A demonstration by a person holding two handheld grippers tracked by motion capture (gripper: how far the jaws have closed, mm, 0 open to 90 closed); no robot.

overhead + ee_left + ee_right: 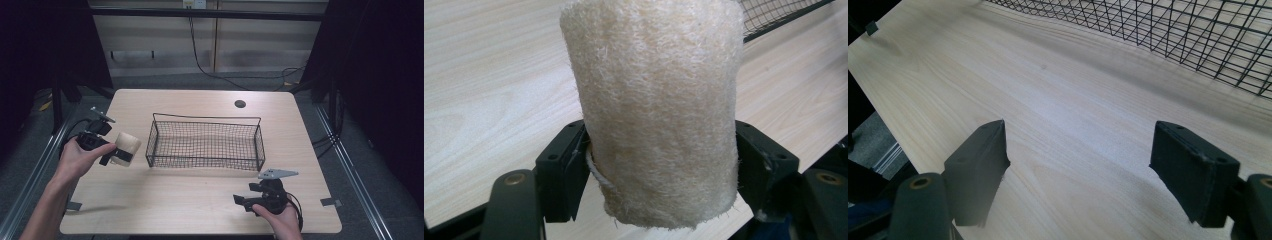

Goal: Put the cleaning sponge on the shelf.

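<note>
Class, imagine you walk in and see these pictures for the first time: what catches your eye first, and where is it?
First, the pale fibrous loofah roll, clamped between the jaws of the left claw, held at the table's left side. Next, the black wire basket in the middle of the wooden table, just right of the roll, with nothing visible inside. Last, the right claw near the front edge, jaws apart and holding nothing.

left gripper point(106, 150): black body, grey three-cornered plate on top, black cable trailing
right gripper point(240, 201): black, grey plate, looped cable
jaws: matte black blocks, brass-coloured pivot screws
forearms: bare, no sleeves
</note>
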